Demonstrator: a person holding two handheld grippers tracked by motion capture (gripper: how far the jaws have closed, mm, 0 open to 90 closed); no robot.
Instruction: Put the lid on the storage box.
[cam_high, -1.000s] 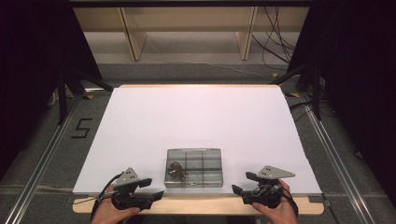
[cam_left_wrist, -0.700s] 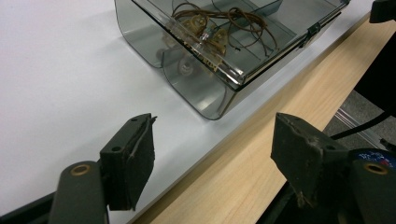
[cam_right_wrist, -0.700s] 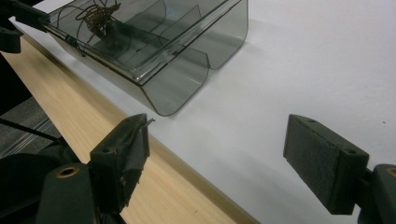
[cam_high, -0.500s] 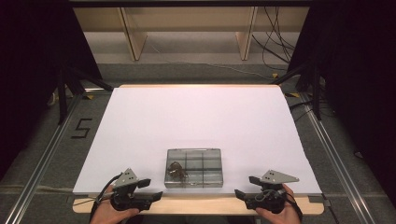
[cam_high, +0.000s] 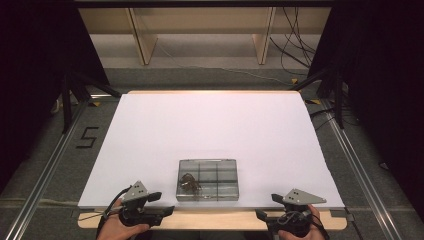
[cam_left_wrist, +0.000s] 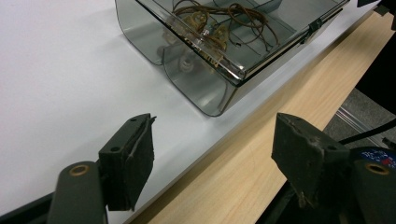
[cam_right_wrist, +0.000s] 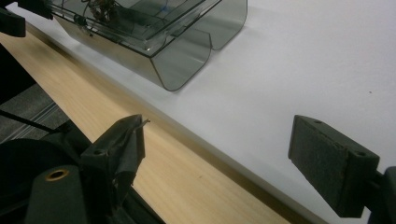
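Note:
A smoky clear compartment box (cam_high: 207, 180) sits on the white sheet near the table's front edge, with a tangle of brown wire and small parts (cam_high: 189, 183) in its left end. My left gripper (cam_high: 161, 203) is held at the front edge, left of the box, jaws open and empty. In the left gripper view, the box (cam_left_wrist: 196, 84) lies ahead of the left gripper (cam_left_wrist: 215, 126). My right gripper (cam_high: 269, 207) is right of the box; its jaws have just been opening and hold nothing. In the right gripper view, the box (cam_right_wrist: 154, 37) lies at upper left of the right gripper (cam_right_wrist: 219, 125).
The white sheet (cam_high: 215, 130) covers most of the wooden table, leaving a bare wood strip (cam_high: 215, 217) along the front. Metal rails (cam_high: 357, 170) run down both sides. Wooden shelving (cam_high: 200, 30) and floor cables (cam_high: 295, 30) lie beyond the far edge.
The right gripper has drawn back a little toward the table's near edge. The left gripper and the box have not moved.

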